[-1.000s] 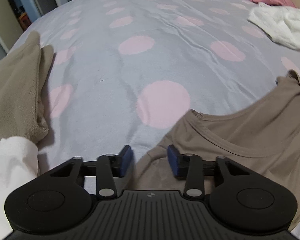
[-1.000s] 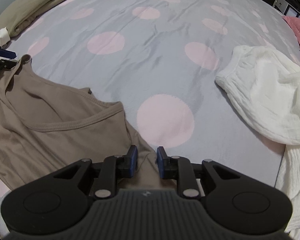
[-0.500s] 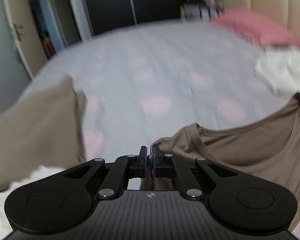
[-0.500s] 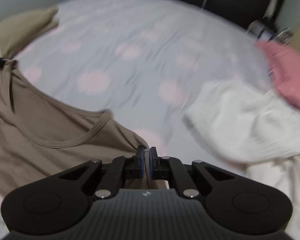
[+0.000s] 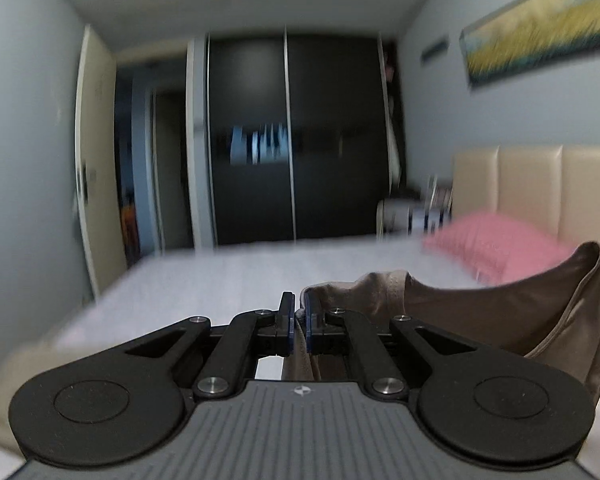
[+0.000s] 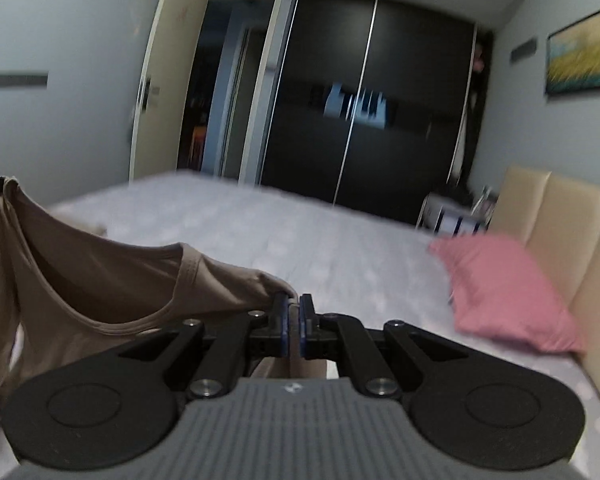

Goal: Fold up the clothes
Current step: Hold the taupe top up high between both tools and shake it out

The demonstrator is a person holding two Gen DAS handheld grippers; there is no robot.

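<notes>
Jaws of the left gripper (image 5: 298,316) and right gripper (image 6: 294,320) each pinch a shoulder of the taupe top (image 6: 100,280), which hangs stretched between them above the bed (image 6: 300,232).

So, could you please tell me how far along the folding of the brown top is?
Early stage. Done: both grippers have pinched the brown top, the left gripper and the right gripper each shut on one shoulder. In hand: it hangs between them above the bed. Left: no fold shows yet.
</notes>
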